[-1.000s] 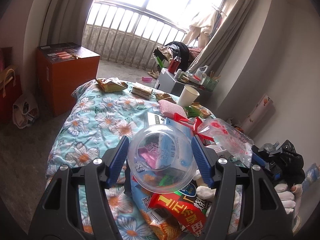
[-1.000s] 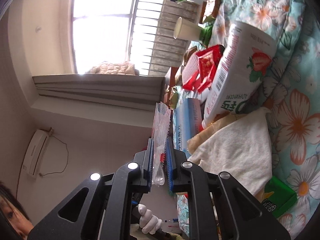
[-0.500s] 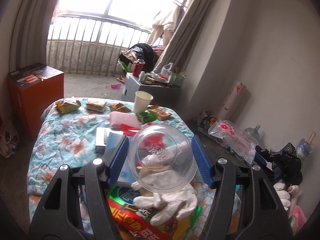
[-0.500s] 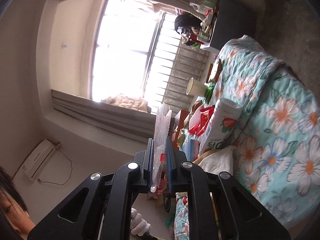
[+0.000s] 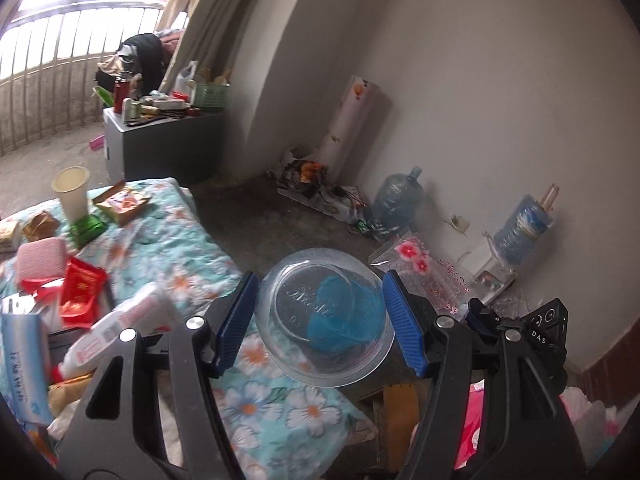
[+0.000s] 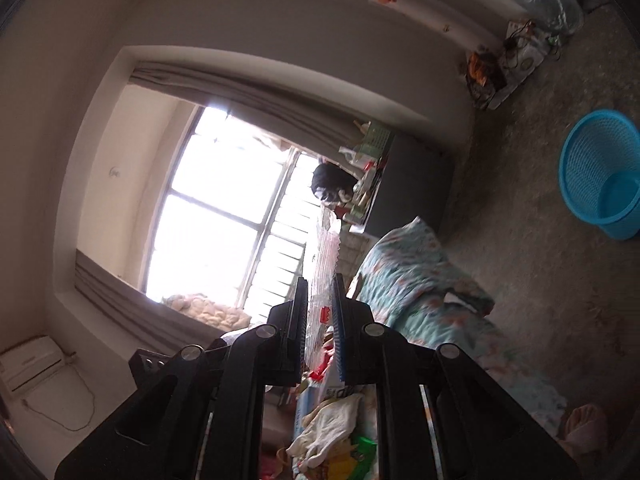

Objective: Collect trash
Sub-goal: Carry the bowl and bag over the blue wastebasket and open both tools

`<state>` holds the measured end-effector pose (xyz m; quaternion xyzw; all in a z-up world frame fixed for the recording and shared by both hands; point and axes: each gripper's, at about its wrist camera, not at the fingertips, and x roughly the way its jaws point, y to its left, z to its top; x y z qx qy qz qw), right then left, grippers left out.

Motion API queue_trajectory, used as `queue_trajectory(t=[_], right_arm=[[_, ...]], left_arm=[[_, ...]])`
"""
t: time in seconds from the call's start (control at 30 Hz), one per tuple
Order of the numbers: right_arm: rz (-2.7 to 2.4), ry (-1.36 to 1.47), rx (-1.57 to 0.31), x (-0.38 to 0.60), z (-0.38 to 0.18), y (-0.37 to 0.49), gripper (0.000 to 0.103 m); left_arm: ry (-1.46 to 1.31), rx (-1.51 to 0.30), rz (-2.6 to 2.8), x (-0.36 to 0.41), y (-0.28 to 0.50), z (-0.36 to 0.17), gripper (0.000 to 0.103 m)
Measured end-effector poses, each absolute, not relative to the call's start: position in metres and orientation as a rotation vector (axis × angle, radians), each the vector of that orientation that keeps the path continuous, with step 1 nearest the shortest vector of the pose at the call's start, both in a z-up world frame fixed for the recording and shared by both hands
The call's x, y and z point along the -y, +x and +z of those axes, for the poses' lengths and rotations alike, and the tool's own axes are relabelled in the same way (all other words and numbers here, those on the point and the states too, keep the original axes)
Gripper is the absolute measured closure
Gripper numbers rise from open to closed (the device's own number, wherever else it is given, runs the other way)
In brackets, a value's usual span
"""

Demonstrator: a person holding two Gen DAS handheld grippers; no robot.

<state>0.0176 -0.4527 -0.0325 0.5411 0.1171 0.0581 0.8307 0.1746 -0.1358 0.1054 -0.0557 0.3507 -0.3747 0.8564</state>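
Left wrist view: the left gripper (image 5: 320,312) has its blue pads (image 5: 234,322) pressed on both sides of a clear plastic bowl (image 5: 326,318) and holds it up in the air, past the edge of the bed (image 5: 176,240) and over the gray floor (image 5: 256,216). Something blue shows through the bowl - it's a blur, can't tell what it is. On the flowery blanket at left lie more bits of trash: a paper cup (image 5: 72,192) standing up, a green wrapper (image 5: 88,230) at its foot, a red packet (image 5: 80,292), a pink pack (image 5: 40,258) & a white carton (image 5: 120,330) lying down. To the right, the right gripper (image 5: 486,320) shows from the side w/ a clear plastic bag (image 5: 424,268) with pink flowers sticking out of it. By the wall stand two big water bottles (image 5: 398,200). Right wrist view: the picture is turned sideways. The right gripper's jaws are nearly together, pinched on the thin clear bag, which sticks out in front of the window (image 6: 224,216). A blue basket (image 6: 600,172) sits on the floor at far right - well apart from the bed. A white glove (image 6: 328,428) and other trash lie below the gripper
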Motion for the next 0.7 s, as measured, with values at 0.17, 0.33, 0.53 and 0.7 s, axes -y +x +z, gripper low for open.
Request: queue_trajectory(t=[0.17,0.33,0.53,0.7], right_arm=[[-0.199,1.036,-0.23,0.498,-0.044,-0.006,0.091],[-0.384,1.081,-0.279,0.545,-0.091,0.003,0.091],[-0.505,1.172,-0.401,0.591,-0.17,0.041,0.091],[-0.572,1.217,-0.506,0.633,-0.227,0.083,0.091]], left_arm=[[0.001,-0.858,-0.881,0.247,0.197,0.077,0.042],[0.143,-0.968,-0.933,0.353,0.226,0.025,0.042],[0.243,-1.098,-0.934,0.458,0.266,-0.067,0.042],[0.307,-1.146,-0.906,0.517,0.286,-0.124,0.042]])
